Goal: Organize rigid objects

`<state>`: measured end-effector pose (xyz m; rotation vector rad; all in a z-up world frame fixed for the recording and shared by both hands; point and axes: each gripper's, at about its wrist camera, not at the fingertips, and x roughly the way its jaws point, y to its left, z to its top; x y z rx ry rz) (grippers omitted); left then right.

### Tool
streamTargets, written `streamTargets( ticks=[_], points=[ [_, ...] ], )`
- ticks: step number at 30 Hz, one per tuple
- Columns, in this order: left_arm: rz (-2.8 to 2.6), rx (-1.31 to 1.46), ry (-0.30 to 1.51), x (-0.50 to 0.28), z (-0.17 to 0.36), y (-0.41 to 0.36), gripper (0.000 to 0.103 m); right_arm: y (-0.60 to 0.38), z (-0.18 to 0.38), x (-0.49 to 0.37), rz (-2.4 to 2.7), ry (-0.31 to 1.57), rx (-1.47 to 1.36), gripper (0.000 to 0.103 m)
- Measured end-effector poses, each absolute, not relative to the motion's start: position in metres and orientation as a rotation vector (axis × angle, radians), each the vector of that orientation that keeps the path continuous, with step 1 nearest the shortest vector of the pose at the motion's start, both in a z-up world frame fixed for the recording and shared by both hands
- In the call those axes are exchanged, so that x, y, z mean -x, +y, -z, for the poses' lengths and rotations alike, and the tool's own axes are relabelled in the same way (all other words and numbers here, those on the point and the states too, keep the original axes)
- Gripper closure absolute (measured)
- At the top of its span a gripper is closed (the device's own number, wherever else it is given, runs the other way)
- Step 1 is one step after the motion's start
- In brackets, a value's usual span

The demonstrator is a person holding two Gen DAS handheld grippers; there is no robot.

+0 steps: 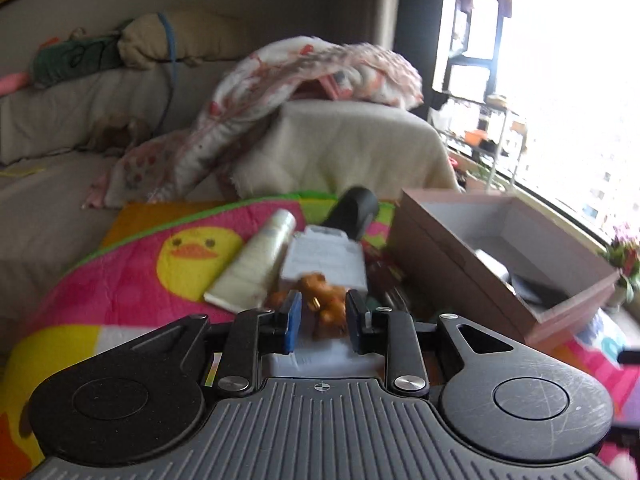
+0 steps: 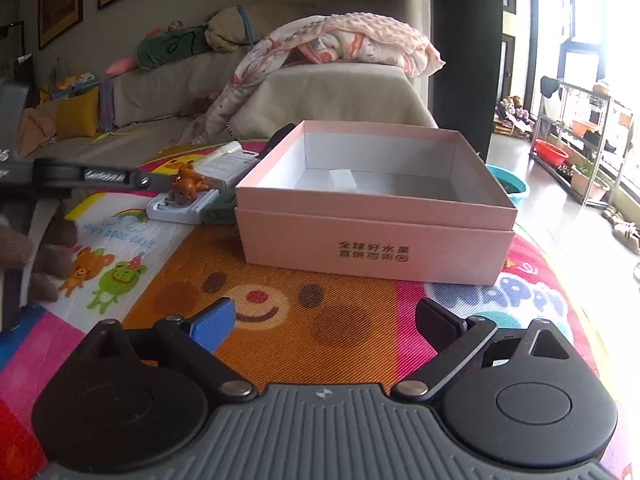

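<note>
A small orange toy bear [image 2: 188, 185] lies atop a white case [image 2: 180, 205], beside the open pink box [image 2: 372, 236].

Motion blur smears the orange toy [image 1: 326, 300] and white packet [image 1: 326, 258].

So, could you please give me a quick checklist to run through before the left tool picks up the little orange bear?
1. Left tool lined up on the orange toy bear: ok, the bear sits between its fingers.
2. Grip closed on the bear: cannot tell; the left wrist view is blurred and contact is not clear.
3. Bear free to lift: ok, it lies on top of a white flat box.
4. Pink box open: ok, no lid on it.
5. Room inside the pink box: ok, much of its floor is bare in the right wrist view.
6. Right tool out of the way: ok, open and empty in front of the pink box.
</note>
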<state>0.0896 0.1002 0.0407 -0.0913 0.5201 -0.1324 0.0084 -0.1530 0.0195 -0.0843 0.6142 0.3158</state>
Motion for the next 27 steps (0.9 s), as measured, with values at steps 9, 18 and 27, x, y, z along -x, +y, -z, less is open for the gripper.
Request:
streamTargets(
  ticks=[9,18,27],
  points=[
    [0.098,0.284,0.559,-0.145,-0.043,0.151,0.075,-0.115,-0.089,-0.068,-0.372,0.591,0.184,0.006],
    [0.08,0.304,0.638,-0.201,-0.031,0.173,0.075,-0.004,-0.115,-0.289,-0.319,0.816,0.176,0.027],
    [0.212,0.378,0.651,-0.21,-0.003,0.193,0.075,0.053,-0.049,-0.335,-0.246,0.955,0.387,0.057]
  ],
)
